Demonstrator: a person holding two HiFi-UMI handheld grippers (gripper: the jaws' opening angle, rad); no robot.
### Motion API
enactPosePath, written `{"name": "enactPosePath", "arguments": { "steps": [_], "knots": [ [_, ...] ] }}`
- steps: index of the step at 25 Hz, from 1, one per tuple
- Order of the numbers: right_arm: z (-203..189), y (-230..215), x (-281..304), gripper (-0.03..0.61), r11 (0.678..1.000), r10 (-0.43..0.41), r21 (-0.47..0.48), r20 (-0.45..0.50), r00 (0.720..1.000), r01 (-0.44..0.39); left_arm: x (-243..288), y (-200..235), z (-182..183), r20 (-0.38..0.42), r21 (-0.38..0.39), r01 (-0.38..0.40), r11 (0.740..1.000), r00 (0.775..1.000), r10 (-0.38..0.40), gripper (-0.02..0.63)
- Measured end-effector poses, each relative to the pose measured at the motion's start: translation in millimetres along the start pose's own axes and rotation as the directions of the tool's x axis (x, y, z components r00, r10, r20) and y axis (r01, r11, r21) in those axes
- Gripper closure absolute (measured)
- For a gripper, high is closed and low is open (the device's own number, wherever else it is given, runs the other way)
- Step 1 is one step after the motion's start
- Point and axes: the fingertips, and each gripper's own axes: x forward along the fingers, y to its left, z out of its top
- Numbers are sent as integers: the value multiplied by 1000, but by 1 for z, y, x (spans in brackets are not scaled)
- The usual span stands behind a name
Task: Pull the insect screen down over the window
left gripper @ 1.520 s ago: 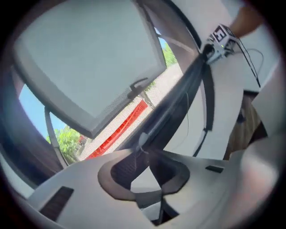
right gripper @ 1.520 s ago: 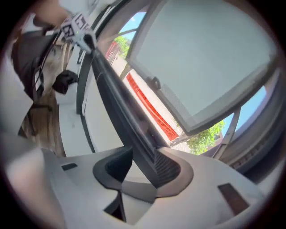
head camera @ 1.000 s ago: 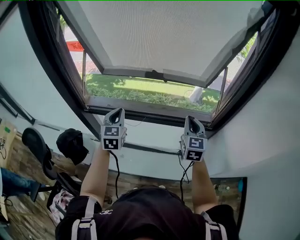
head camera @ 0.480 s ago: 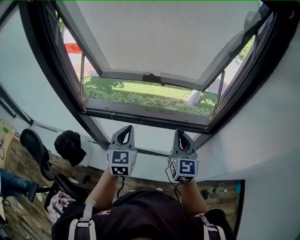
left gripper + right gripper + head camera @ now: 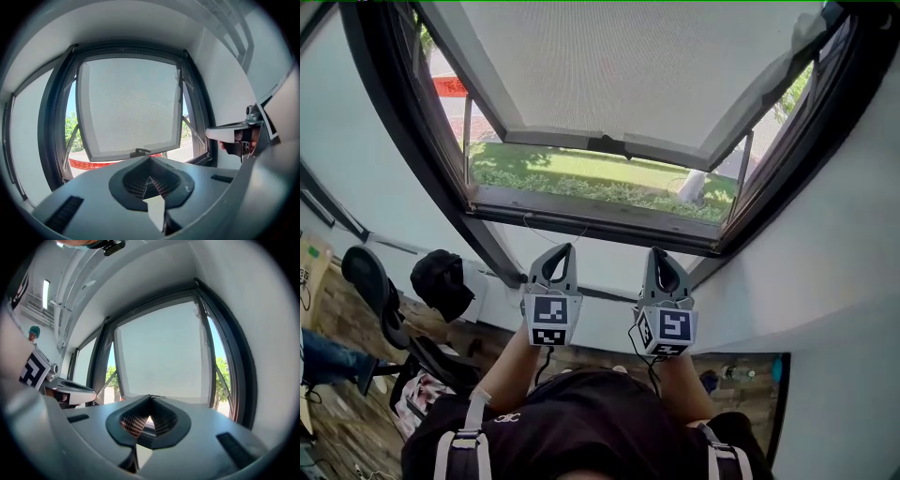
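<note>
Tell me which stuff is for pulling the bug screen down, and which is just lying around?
For the job: insect screen, its handle, window frame, left gripper and right gripper, both shut.
Just lying about: black chair, black bundle beside it.

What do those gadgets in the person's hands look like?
Both the left gripper and right gripper are pale grey plastic, tapering to a point, each with a white cube of black square markers and a black cable. The person wears a black top with pale shoulder straps.
</note>
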Motion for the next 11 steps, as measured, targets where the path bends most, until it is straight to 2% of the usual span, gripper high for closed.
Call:
{"name": "enactPosePath", "arguments": {
  "steps": [11],
  "knots": [
    [0, -2, -15, 575, 1000, 3, 14, -2, 1000, -3, -12, -17, 3, 10, 21, 17, 1000, 1000, -17, 601]
  ]
}}
